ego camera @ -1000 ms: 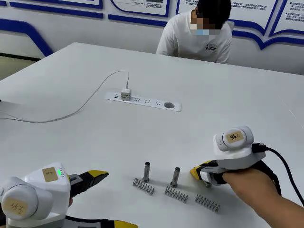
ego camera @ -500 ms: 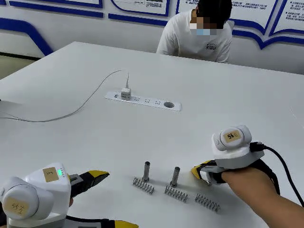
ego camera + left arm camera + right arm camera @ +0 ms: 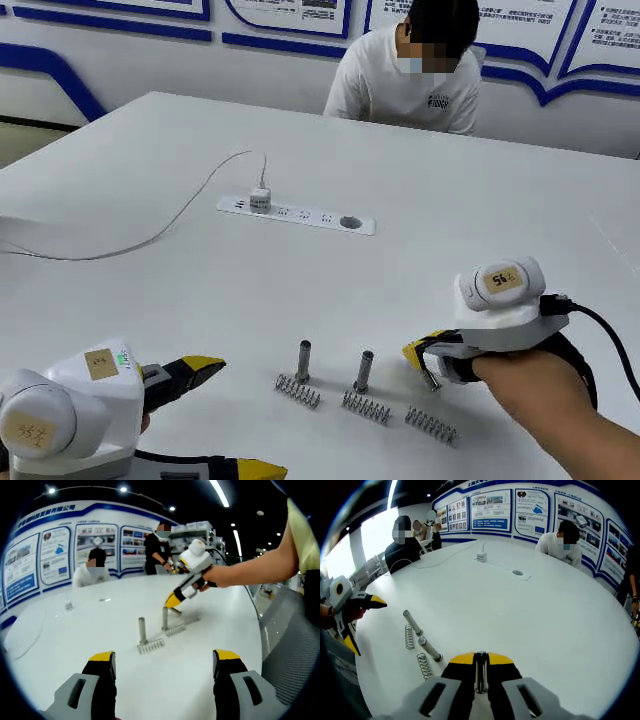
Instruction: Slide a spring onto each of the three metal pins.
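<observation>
Nothing threaded yet: three springs [image 3: 366, 407] lie flat on the table [image 3: 300, 280] before two upright pins [image 3: 303, 360], the right gripper [image 3: 422, 358] clamps the third pin [image 3: 480, 675], and the left gripper [image 3: 165, 662] gapes idle.

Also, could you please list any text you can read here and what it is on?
"95", apparently: handwritten on the yellow sticker on the right tool.
Stickers on the left tool: handwriting too blurred to read.
Wall posters, shirt logo: too small to read.
</observation>
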A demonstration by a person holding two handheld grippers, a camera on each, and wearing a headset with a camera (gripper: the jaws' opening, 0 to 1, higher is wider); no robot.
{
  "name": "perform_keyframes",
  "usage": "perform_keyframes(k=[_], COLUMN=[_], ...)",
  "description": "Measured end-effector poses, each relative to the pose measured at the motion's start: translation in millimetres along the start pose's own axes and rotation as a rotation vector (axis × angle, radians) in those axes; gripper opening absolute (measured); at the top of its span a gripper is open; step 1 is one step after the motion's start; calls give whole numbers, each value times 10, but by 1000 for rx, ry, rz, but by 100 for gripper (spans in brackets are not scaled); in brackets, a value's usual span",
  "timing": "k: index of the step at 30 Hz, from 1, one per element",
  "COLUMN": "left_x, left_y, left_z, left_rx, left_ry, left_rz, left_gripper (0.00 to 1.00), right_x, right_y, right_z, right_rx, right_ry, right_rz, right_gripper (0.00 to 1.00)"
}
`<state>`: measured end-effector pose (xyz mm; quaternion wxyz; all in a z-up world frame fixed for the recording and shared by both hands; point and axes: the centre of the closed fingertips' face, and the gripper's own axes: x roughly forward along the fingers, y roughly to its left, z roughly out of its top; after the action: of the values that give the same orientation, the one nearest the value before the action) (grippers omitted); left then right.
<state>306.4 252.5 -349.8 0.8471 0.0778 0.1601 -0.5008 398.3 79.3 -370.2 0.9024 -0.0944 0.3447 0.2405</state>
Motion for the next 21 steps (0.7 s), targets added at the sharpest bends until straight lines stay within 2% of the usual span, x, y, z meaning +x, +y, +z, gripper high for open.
perform_keyframes(k=[9,21], left_x=[-3,-14], left_y=[-33,-28], left_z=[58,119], left_rx=[15,29], left_ry=[-8,-15], left_rz=[-7,-6], left_gripper=[81,81], right_x=[-166,-309], right_y=[40,68], right_z=[9,-64], right_rx=[10,10], right_ry=[-29,-35], right_rz=[-7,-15], right_gripper=[9,9])
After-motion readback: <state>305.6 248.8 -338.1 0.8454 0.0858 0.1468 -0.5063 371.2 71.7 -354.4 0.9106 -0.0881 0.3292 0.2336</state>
